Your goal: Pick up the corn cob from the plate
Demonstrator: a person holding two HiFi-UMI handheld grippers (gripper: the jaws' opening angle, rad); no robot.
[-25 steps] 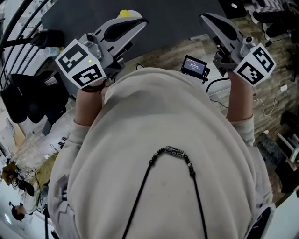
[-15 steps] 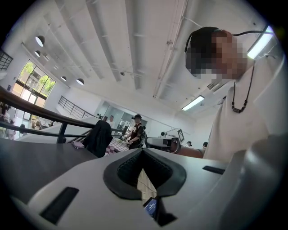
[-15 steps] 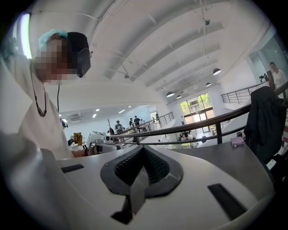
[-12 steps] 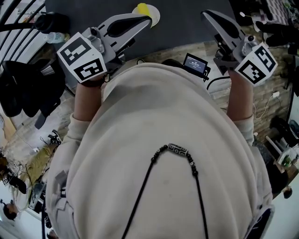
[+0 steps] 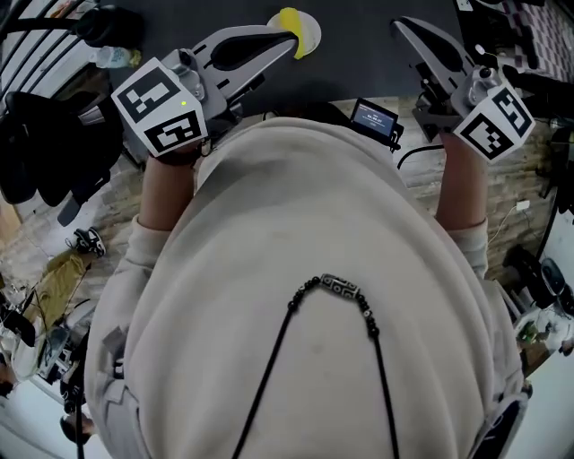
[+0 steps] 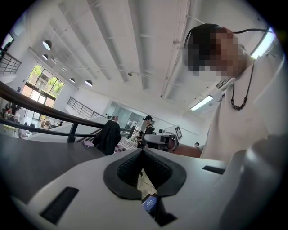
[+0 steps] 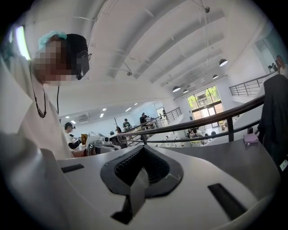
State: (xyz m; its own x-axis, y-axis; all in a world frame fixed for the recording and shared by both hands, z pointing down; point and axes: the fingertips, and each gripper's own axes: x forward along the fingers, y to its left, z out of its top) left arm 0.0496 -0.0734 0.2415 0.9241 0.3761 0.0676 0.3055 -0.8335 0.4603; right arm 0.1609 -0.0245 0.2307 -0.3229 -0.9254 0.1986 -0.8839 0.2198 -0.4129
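- The corn cob (image 5: 289, 18) lay on the white plate (image 5: 311, 36), yellow against it, with the plate resting on the dark table (image 5: 359, 54).
- The left gripper (image 5: 280, 38) reached in from the left of the plate. In the head view its tip overlapped the plate's near-left edge; whether it touched the plate or the cob could not be told.
- In the left gripper view, the left gripper (image 6: 143, 152) had its jaws closed tip to tip, with nothing between the dark pads.
- The right gripper (image 5: 404, 27) was well apart from the plate, off to its right.
- In the right gripper view, the right gripper (image 7: 143, 148) also had its jaws pressed together and empty.
- A small screen device (image 5: 374, 121) sat to the right of the plate and nearer the person.
- The person's cream sweatshirt (image 5: 305, 269) filled the view below the plate, with a beaded necklace (image 5: 336, 289) hanging on it.
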